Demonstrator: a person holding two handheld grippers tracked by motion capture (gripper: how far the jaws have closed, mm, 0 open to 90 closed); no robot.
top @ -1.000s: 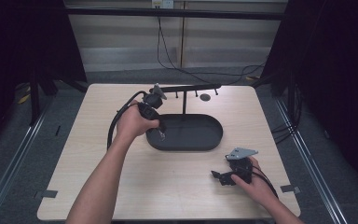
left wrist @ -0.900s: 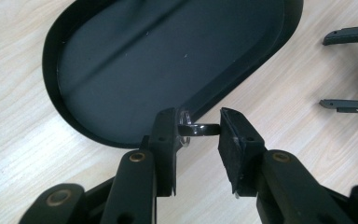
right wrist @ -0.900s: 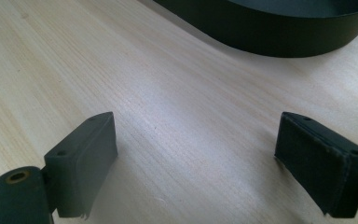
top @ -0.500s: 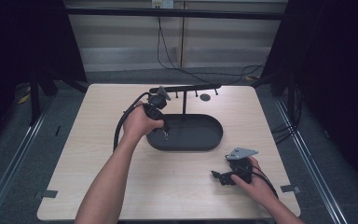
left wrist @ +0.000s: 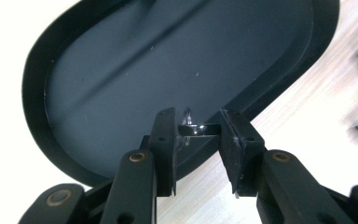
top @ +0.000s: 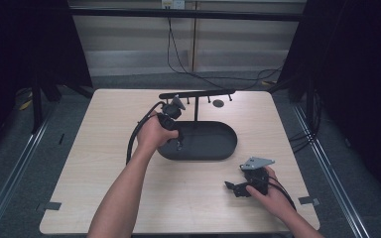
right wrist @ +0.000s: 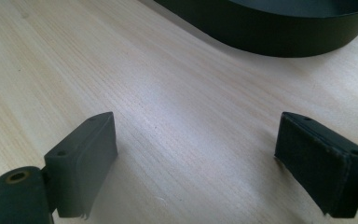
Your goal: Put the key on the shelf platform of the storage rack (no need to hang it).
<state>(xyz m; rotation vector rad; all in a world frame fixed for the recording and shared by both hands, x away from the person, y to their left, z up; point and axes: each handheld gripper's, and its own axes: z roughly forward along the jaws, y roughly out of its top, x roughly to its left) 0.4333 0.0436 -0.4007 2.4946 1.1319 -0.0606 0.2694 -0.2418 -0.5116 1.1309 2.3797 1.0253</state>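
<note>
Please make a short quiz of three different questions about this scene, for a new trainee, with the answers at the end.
1. True or false: the right gripper has its jaws wide apart above bare wood.
2. Multiple choice: what does the left gripper hold between its jaws? A) a cable B) a small shiny ring-like piece C) nothing
3. Fill in: the left gripper is over the near rim of the black oval ______.

Key:
1. True. Its jaws stand far apart, with the table between them.
2. B. The small shiny piece sits clamped between the pads; what exactly it is cannot be told.
3. Tray.
</note>
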